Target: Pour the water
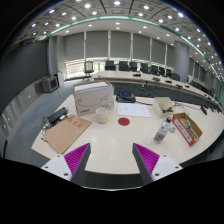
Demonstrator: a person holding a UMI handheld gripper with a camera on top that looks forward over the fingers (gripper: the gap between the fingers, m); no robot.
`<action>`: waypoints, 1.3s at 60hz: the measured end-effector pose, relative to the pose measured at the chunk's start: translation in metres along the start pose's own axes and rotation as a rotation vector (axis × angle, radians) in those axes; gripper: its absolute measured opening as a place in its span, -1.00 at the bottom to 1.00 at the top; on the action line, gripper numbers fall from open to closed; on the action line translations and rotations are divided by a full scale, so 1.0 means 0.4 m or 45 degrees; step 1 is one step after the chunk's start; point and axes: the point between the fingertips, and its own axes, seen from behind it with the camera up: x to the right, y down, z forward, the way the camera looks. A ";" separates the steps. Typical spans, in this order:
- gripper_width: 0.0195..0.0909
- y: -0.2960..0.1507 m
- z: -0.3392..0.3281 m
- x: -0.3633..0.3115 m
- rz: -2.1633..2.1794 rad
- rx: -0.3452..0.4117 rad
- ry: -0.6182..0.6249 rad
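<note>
— Office space is seen behind a pale surface (pixel 110 150), with desks and chairs ranged along the far windows. Where is the task's thing placed?

— A bottle (pixel 162 131) is seen lying or leaning on the surface, ahead of the jaws and off toward the right finger. A white cup (pixel 101 115) is stood further in, just beside a white box (pixel 93 98), and a red disc (pixel 124 121) is laid between cup and bottle. Which vessel is meant to receive the water cannot be told for certain; the cup is judged likely.

— And the gripper (pixel 113 160)?

— The jaws are held wide apart, and nothing is gripped; only bare surface is seen between the pads (pixel 76 157).

— What else is set around?

— A brown board (pixel 66 132) is laid to the left, an orange-edged box (pixel 186 127) beyond the bottle.

— Which step is in hand?

— The approach, it is judged; nothing is yet grasped. For the next move, the jaws would need to be carried forward and rightward, and lined up about the bottle's body before being closed.
</note>
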 end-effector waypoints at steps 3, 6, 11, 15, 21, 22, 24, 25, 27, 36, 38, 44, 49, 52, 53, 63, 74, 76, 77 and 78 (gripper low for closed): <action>0.87 0.004 0.001 0.028 0.012 -0.005 0.010; 0.87 0.008 0.010 0.066 0.026 -0.011 0.017; 0.88 0.014 0.015 0.086 0.037 -0.014 0.026; 0.87 0.030 0.045 0.195 0.030 -0.014 0.031; 0.88 0.057 0.082 0.299 0.032 -0.009 0.041; 0.88 0.064 0.088 0.316 0.033 -0.008 0.041; 0.88 0.076 0.102 0.353 0.033 -0.005 0.044; 0.88 0.083 0.109 0.373 0.032 -0.004 0.046; 0.88 0.096 0.124 0.412 0.025 0.001 0.052; 0.88 0.136 0.219 0.589 -0.030 0.058 0.086; 0.88 0.140 0.247 0.628 -0.036 0.077 0.100; 0.87 0.138 0.338 0.713 -0.037 0.134 0.117; 0.88 0.129 0.422 0.739 -0.015 0.167 0.070; 0.88 0.122 0.472 0.748 -0.003 0.184 0.042; 0.87 0.119 0.489 0.752 -0.001 0.190 0.037; 0.85 0.093 0.650 0.794 0.046 0.254 0.058; 0.33 0.076 0.757 0.789 0.052 0.305 0.044; 0.10 0.074 0.767 0.789 0.042 0.310 0.049; 0.03 0.072 0.770 0.790 0.036 0.315 0.056; 0.03 0.067 0.773 0.791 0.038 0.324 0.052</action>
